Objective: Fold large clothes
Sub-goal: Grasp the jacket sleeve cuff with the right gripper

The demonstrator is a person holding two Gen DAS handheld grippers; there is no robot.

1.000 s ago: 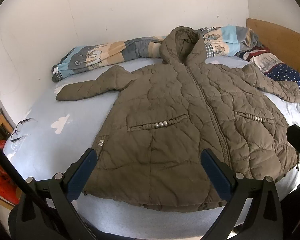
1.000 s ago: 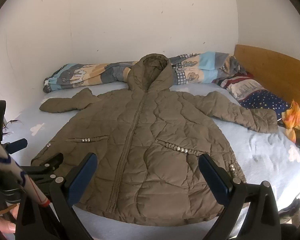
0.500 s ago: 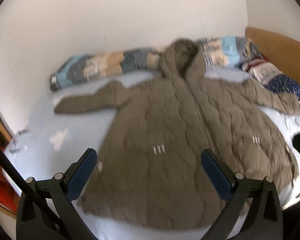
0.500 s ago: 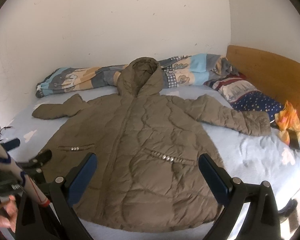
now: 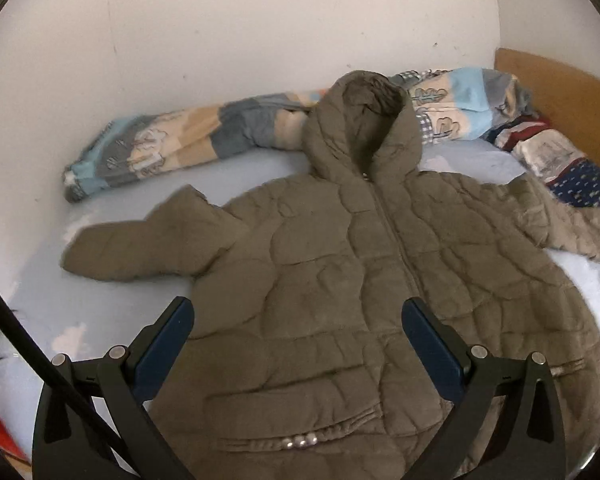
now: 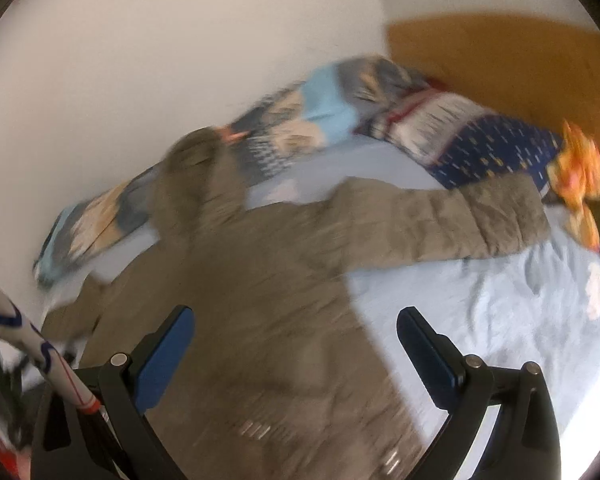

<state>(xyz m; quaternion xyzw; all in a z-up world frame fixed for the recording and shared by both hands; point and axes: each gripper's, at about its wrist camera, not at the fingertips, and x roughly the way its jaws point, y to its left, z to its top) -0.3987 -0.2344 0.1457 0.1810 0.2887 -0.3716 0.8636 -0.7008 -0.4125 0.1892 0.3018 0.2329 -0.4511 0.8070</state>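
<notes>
Both our grippers have pushed in over the bed since a second ago: from the left wrist the coat (image 5: pixel 360 280) now fills more of the view with its hem out of sight, and the right wrist has swung toward the headboard (image 6: pixel 500 60), its picture smeared by the motion. Our left gripper (image 5: pixel 298 334) hangs above the coat's front with its fingers spread wide and nothing between them. Our right gripper (image 6: pixel 296 332) is likewise spread and empty, one finger over the coat, the other over bare sheet (image 6: pixel 480 300). We see the coat lying flat on the sheet, front up, zipped, hood (image 5: pixel 364 128) against the rolled quilt (image 5: pixel 172 148), both sleeves spread out, the right one reaching toward the pillow (image 6: pixel 492 148).
</notes>
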